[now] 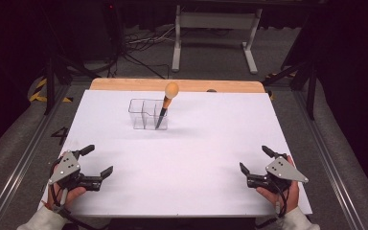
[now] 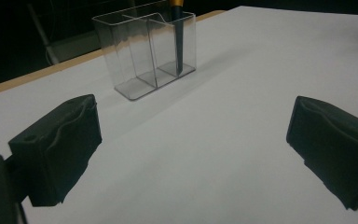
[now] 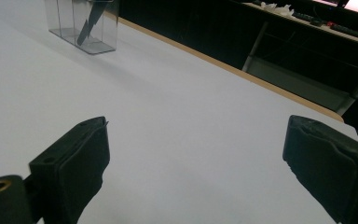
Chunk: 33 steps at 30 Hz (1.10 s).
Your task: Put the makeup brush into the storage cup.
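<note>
**Both grippers idle, tool in holder**

High view: left gripper [image 1: 97, 161] and right gripper [image 1: 253, 159] gape empty near the table [image 1: 196, 158] edge. The tool [image 1: 166, 102] stands tilted in the holder's [image 1: 147, 114] right compartment (well apart). Left gripper view: jaws spread, holder [image 2: 144, 49] ahead. Right gripper view: jaws spread, holder [image 3: 81, 23] far off.

I see a table [image 1: 182, 158] covered by a white sheet, with a strip of bare wood [image 1: 124, 85] showing along its far edge. A clear plastic organizer [image 1: 141, 114] with compartments stands directly on the white surface toward the far middle, and a wooden-handled tool [image 1: 166, 103] leans inside its right-hand compartment.
</note>
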### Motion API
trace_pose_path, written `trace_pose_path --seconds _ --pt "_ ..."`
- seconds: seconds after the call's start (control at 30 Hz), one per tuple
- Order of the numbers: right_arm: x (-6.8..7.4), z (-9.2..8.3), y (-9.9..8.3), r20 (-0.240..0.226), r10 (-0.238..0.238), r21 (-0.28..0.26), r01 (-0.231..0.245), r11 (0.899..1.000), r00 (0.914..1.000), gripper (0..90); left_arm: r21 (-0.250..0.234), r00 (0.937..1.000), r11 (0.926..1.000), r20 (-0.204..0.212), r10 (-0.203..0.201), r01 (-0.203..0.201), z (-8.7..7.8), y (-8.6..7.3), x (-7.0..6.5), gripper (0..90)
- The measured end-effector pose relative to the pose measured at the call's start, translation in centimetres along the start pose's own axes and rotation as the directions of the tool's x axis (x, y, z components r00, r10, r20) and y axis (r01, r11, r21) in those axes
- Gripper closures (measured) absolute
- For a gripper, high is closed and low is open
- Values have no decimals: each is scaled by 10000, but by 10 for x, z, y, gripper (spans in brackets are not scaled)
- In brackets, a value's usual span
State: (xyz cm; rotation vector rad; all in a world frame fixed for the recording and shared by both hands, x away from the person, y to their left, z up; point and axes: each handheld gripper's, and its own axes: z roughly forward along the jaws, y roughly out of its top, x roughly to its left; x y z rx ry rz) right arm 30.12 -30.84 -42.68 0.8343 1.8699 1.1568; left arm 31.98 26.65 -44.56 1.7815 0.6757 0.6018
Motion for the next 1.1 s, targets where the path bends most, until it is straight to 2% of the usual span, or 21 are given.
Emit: trace_pose_path --seconds 0.37,0.57,0.87,1.1 --pt "5 3 -2 -108 -258 227 261 9994 9996 82 8 9999 9999 81 127 -127 -1 1 0 36" --pt "6 4 -1 -184 -320 234 325 9992 9993 83 21 9999 10000 96 35 -36 -2 0 1 36" --pt "2 10 -5 -392 -87 399 103 9992 9992 82 295 9998 9994 139 163 -167 3 -1 1 35" --pt "-1 14 -6 -455 90 493 -68 9988 9989 80 515 9999 9986 69 115 -119 5 -3 2 35"
